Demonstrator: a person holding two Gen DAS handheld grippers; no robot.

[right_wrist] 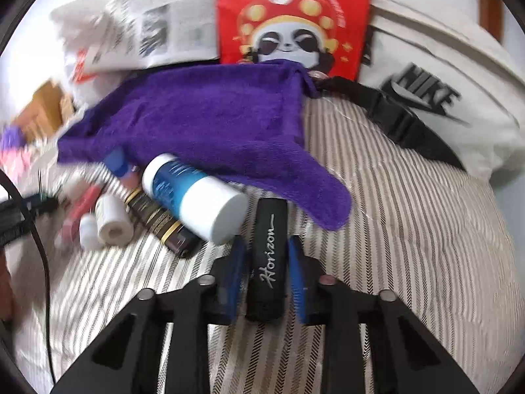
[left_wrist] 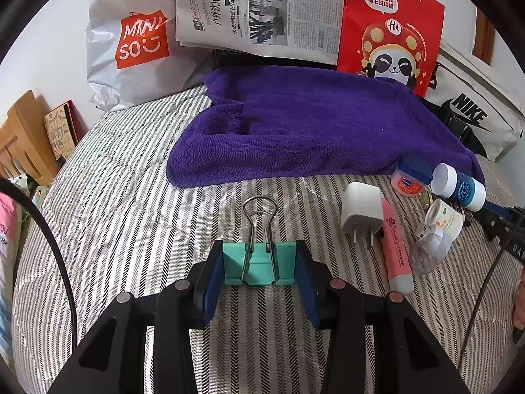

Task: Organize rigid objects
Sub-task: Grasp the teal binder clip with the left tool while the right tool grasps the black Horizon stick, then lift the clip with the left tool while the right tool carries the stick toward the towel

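My left gripper (left_wrist: 260,252) is shut on a teal binder clip (left_wrist: 259,271), whose wire handles point away, just above the striped bedcover (left_wrist: 131,197). In the right wrist view, my right gripper (right_wrist: 266,243) is shut on a black "Horizon" case (right_wrist: 269,262) lying lengthwise between the blue pads. Beside it lie a blue-and-white bottle (right_wrist: 193,197), a dark tube with gold bands (right_wrist: 157,220) and a small white roll (right_wrist: 113,220). The left wrist view shows the same pile: a white charger plug (left_wrist: 361,210), a pink tube (left_wrist: 395,249), a Vaseline jar (left_wrist: 407,180) and the bottle (left_wrist: 459,185).
A purple towel (left_wrist: 311,124) lies spread on the bed behind the pile. Against the wall lean a Miniso bag (left_wrist: 131,49), a newspaper (left_wrist: 259,10), a red panda bag (left_wrist: 393,32) and a Nike bag (left_wrist: 472,115). Wooden furniture (left_wrist: 23,138) stands left. A black cable (left_wrist: 49,229) hangs nearby.
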